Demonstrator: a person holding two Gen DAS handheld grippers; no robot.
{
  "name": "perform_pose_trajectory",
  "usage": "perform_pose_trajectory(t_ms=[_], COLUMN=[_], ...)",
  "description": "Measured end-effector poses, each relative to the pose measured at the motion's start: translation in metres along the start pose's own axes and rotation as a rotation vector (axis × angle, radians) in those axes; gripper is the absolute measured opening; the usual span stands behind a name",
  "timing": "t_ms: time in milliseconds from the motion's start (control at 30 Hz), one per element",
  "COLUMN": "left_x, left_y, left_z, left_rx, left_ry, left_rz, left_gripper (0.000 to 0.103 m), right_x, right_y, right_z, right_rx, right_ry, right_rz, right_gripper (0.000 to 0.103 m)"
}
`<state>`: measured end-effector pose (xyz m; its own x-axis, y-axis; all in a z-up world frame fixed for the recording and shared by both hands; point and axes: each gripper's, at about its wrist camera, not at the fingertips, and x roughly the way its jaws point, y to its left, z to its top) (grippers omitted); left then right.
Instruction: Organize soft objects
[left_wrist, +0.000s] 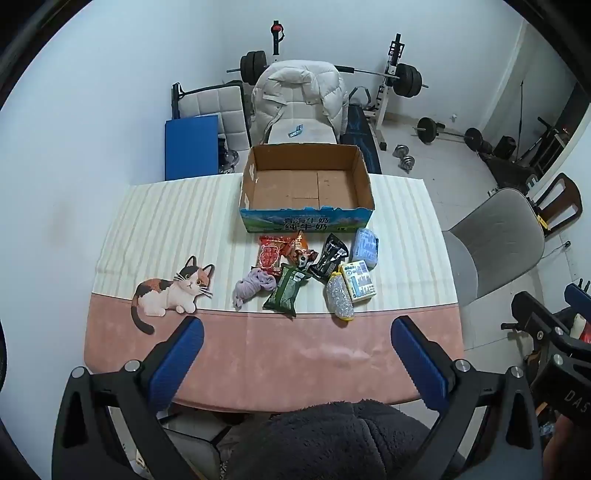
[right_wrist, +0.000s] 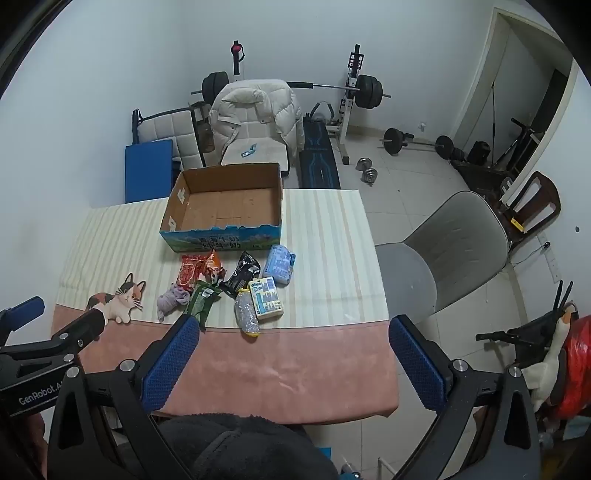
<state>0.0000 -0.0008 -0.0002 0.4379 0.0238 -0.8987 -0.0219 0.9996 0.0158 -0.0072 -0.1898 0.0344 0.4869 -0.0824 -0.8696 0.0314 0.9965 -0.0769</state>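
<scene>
An open cardboard box (left_wrist: 364, 173) (right_wrist: 177, 201) stands empty at the table's far side. In front of it lie several soft packets: a red packet (left_wrist: 269, 254), an orange snack bag (left_wrist: 301, 247), a black pouch (left_wrist: 330, 255), a blue tissue pack (left_wrist: 365, 246) (right_wrist: 279, 264), a yellow-blue pack (left_wrist: 357, 281) (right_wrist: 266, 297), a silver scrubber (left_wrist: 340, 298) (right_wrist: 246, 313), a green tissue pack (left_wrist: 287, 290) (right_wrist: 202, 298) and a purple cloth (left_wrist: 251, 288) (right_wrist: 170, 300). My left gripper (left_wrist: 297, 332) and right gripper (right_wrist: 293, 332) are both open and empty, above the near pink edge, short of the pile.
The tablecloth (left_wrist: 166, 229) has a printed cat (left_wrist: 173, 291). A grey chair (right_wrist: 450, 251) stands right of the table. A jacket-draped chair (left_wrist: 295, 99), barbell rack and dumbbells (left_wrist: 406, 157) lie beyond. The right gripper body shows in the left wrist view (left_wrist: 546, 332).
</scene>
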Motion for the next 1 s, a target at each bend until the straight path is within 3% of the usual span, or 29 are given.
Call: perform_pose_trajectory(t_ms=[367, 433, 1000], left_x=[-0.003, 0.002, 0.001], left_y=[-0.032, 0.003, 0.009], left_z=[-0.004, 0.001, 0.001], left_rx=[-0.007, -0.027, -0.03], left_ry=[-0.001, 0.004, -0.001], left_rz=[0.013, -0.033, -0.044], left_gripper=[0.103, 0.103, 0.103], right_x=[0.021, 0.001, 0.006], right_y=[0.022, 0.003, 0.005], right_z=[0.009, 0.0, 0.0], right_rx=[0.004, 0.014, 0.016], right_ry=[0.015, -0.007, 0.0], right_rz=[0.012, 0.017, 0.013], right_gripper=[0.103, 0.103, 0.103])
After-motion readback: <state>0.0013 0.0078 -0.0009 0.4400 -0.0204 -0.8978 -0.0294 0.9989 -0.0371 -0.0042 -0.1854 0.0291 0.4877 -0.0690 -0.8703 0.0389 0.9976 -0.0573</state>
